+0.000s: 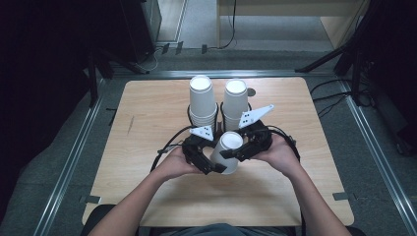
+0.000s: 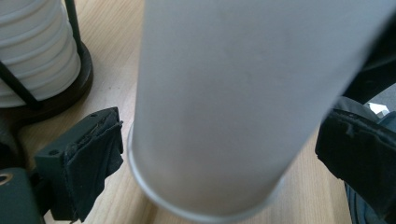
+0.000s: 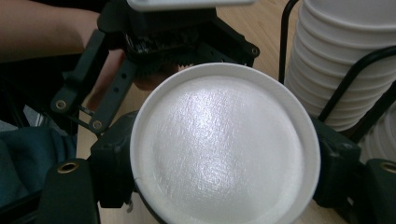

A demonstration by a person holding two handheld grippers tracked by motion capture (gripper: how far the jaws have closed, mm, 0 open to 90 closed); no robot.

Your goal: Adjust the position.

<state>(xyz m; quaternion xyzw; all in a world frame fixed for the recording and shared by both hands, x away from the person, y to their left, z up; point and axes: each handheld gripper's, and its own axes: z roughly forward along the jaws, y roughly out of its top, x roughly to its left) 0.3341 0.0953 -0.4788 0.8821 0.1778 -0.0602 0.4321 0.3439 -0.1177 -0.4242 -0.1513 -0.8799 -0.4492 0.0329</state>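
Left tool: black body, black jaws wrapped in dark cloth tape, grey three-cornered plate with small holes on top, black cable looping off the back. Right tool: same build, brass-coloured screw eyelets at the jaw bases. Forearms bare, no sleeves visible.

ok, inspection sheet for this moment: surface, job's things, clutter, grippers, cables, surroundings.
Surface: wooden table, bare around the work.
Job's things: one upside-down white cup; two cup stacks in black wire holders behind it.
Clutter: nothing seen.
Grippers: left gripper open, cup between its jaws, pads clear; right gripper shut on the cup near its base.
Cables: black cables trail from both grippers.
Surroundings: grey floor, metal rails, dark stands.
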